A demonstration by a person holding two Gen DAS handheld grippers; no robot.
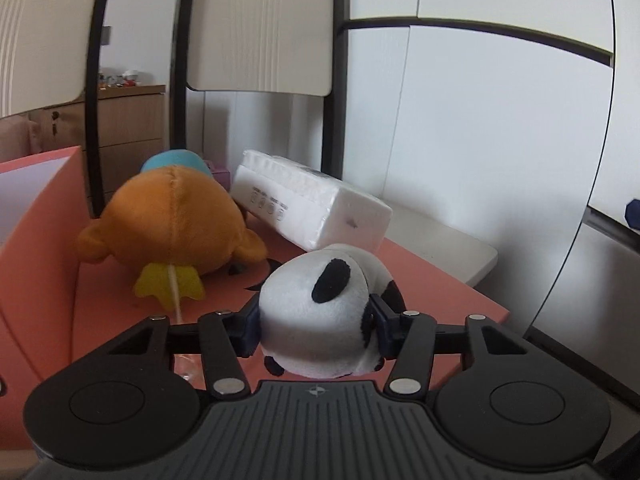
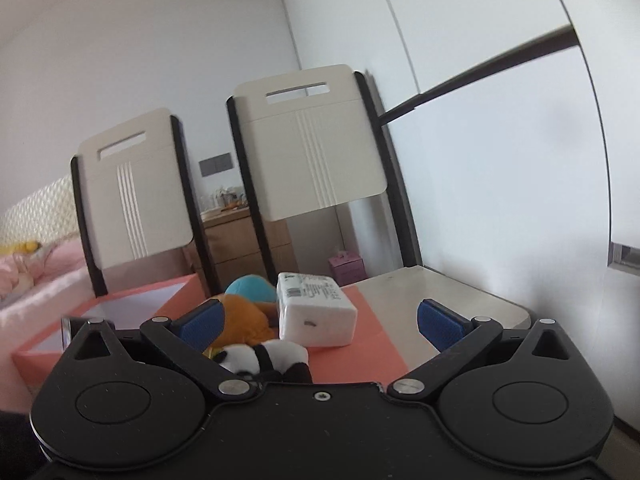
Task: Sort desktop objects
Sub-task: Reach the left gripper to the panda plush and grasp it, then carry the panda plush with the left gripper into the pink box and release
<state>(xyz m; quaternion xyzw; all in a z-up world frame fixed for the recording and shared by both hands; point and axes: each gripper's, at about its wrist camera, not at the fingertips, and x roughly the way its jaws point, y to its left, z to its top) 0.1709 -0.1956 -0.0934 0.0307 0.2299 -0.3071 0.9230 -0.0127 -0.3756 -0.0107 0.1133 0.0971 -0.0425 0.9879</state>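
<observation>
My left gripper [image 1: 316, 320] is shut on a black-and-white panda plush [image 1: 320, 304], held just above the pink mat [image 1: 432, 280]. The panda also shows in the right wrist view [image 2: 264, 356]. An orange plush with yellow feet [image 1: 168, 224] lies left of it, with a blue plush [image 1: 176, 160] behind. A white tissue pack [image 1: 312, 204] lies tilted at the back. My right gripper [image 2: 320, 320] is open and empty, raised above the mat, with the tissue pack [image 2: 316, 308] in front of it.
A pink open box [image 1: 36, 208] stands at the left, also in the right wrist view [image 2: 132, 304]. Two cream folding chairs [image 2: 312, 148] stand behind the table. The bare cream tabletop [image 2: 440, 292] lies to the right, by a white wall.
</observation>
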